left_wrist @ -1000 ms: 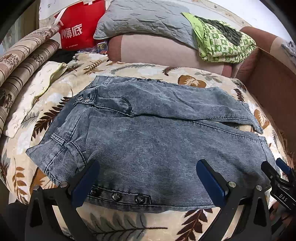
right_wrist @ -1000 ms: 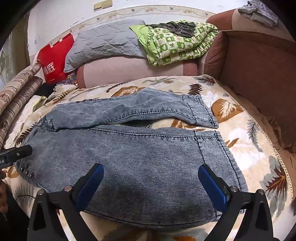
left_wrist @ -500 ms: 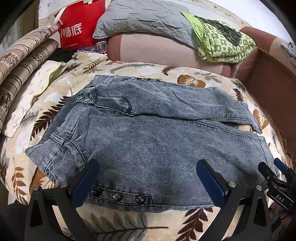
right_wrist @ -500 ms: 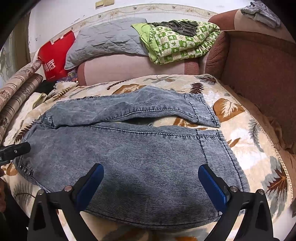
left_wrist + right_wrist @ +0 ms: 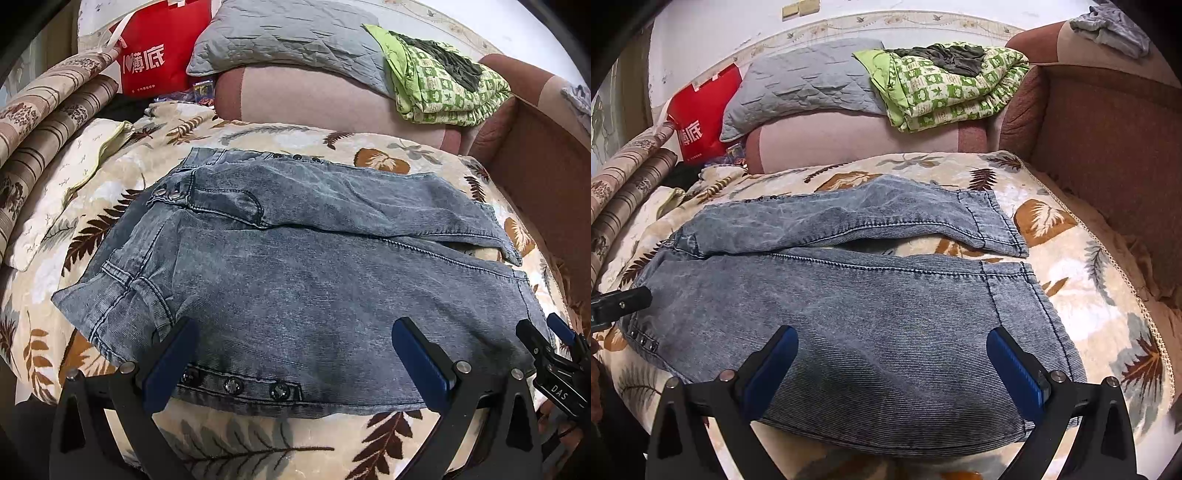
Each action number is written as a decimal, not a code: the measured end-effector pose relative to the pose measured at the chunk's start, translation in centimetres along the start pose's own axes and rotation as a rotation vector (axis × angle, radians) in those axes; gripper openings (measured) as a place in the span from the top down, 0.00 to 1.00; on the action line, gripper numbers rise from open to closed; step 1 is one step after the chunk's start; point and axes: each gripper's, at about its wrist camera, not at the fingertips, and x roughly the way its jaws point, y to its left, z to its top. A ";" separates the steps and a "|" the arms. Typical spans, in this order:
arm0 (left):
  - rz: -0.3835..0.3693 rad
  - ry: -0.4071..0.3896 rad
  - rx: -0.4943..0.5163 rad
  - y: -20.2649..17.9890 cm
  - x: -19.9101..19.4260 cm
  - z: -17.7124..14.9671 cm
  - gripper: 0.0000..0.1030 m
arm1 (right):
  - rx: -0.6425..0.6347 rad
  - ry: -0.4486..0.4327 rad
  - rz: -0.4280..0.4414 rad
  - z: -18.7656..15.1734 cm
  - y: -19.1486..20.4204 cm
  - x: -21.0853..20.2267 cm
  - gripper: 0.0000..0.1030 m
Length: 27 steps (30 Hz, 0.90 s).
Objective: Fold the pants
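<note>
Left wrist view: left gripper (image 5: pixel 293 354) has its fingers spread wide, gripping nothing. Both blue pads (image 5: pixel 171 360) sit at the near edge of the pants (image 5: pixel 295 266), waist end. Whether the tips touch the denim: can't tell. Pants lie flat on the leaf-print blanket (image 5: pixel 258 439), waistband off past the left finger, legs running out past the right finger. Row of snap buttons (image 5: pixel 231 386) on the near hem, between the fingers, closer to the left one. Far leg lies beyond the near leg, a narrow gap of blanket between them at the cuff end. Right gripper (image 5: pixel 554 350) shows outside the right finger, at the near leg's cuff corner. Beyond the pants: red bag (image 5: pixel 159 55), grey pillow (image 5: pixel 291 40), green patterned quilt (image 5: pixel 439 88) on the sofa back (image 5: pixel 332 103).

Right wrist view: right gripper (image 5: pixel 892 363) is also spread wide with nothing held. Pads are over the near leg of the pants (image 5: pixel 849 314), close to its near edge; contact unclear. Near cuff lies just beyond the right finger, far cuff further ahead and slightly right. Left gripper tip (image 5: pixel 620 304) pokes in well outside the left finger, at the waist end beside the snap row. Same blanket (image 5: pixel 1071 295) underneath, brown armrest (image 5: pixel 1108 147) far right.
</note>
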 end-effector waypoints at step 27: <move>-0.005 0.010 0.003 -0.1 0.0 -0.3 0.00 | 0.000 -0.005 0.004 0.1 0.1 -0.3 0.00</move>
